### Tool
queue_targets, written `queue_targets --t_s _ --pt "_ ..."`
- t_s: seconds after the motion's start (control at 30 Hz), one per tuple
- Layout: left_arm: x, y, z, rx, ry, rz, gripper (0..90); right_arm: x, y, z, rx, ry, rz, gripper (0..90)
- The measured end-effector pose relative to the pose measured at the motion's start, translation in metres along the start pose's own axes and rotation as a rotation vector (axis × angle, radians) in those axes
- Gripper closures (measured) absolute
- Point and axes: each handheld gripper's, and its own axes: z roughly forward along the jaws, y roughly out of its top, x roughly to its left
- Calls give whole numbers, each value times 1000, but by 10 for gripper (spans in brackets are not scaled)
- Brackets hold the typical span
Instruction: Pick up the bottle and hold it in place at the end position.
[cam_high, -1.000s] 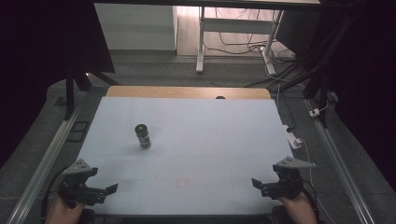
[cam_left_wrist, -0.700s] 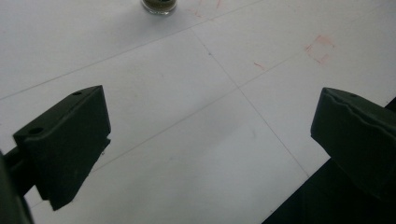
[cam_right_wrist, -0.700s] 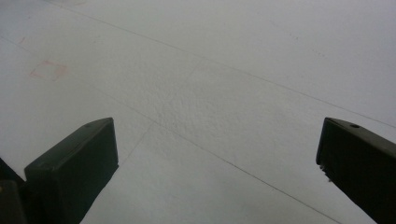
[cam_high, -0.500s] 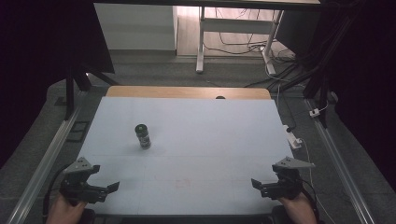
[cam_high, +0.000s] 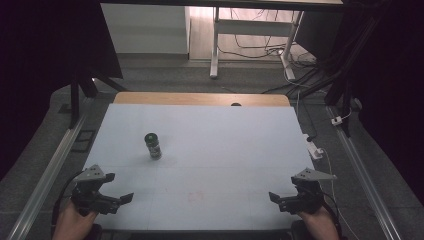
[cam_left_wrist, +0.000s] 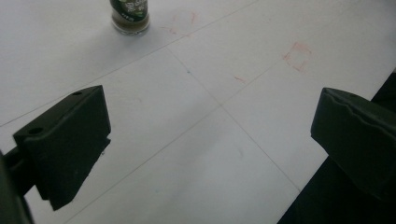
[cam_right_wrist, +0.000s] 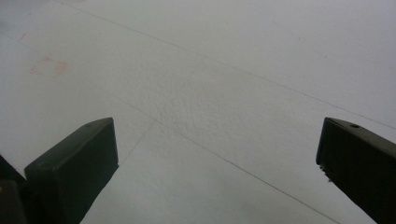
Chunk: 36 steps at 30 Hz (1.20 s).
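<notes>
A small jar (cam_high: 153, 145) with a dark green lid stands upright on the desk (cam_high: 215, 150), in the left half and about midway between the near and far edges, with nothing else near it. In the left gripper view its lower part shows at the top edge: a clear wall with a brownish filling and a dark printed label.

The left gripper (cam_high: 116, 199) rests at the near left corner of the desk, the right gripper (cam_high: 276, 198) at the near right corner. Both have their jaws spread wide and hold nothing; each gripper view shows bare desk between the two black jaws. The left one is nearer the jar but clearly apart from it; the right one is well apart.

The jar looks rigid and light, probably glass or hard plastic, so it should not give under the jaws. Its round, smooth wall could slip or twist in a loose hold, and its narrow base may let a sideways nudge tip it. The safest hold seems to be across the body just under the lid, jaws level, squarely on opposite sides.
</notes>
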Motion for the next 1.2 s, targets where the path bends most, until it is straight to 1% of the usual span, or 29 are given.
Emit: queue_targets --t_s 0.17,0.4,0.5,0.57,0.7,0.97,1.1,1.2 --pt "5 3 6 -1 -18 4 0 0 0 0 0 -3 1 0" --pt "11 12 13 -17 12 -2 0 1 0 0 0 -6 -8 0" --pt "11 16 17 -27 32 6 0 1 0 0 1 -8 -8 0" --pt "12 19 20 -37 31 9 0 1 0 0 2 -8 -7 0" --pt "14 26 25 -51 47 18 0 2 0 1 1 -7 -8 0" --pt "20 42 42 -25 52 34 0 2 0 1 3 -7 -12 0" --pt "23 50 51 -21 63 32 0 2 0 1 4 -7 -12 0" --pt "27 56 56 -27 71 29 0 2 0 1 5 -7 -13 0"
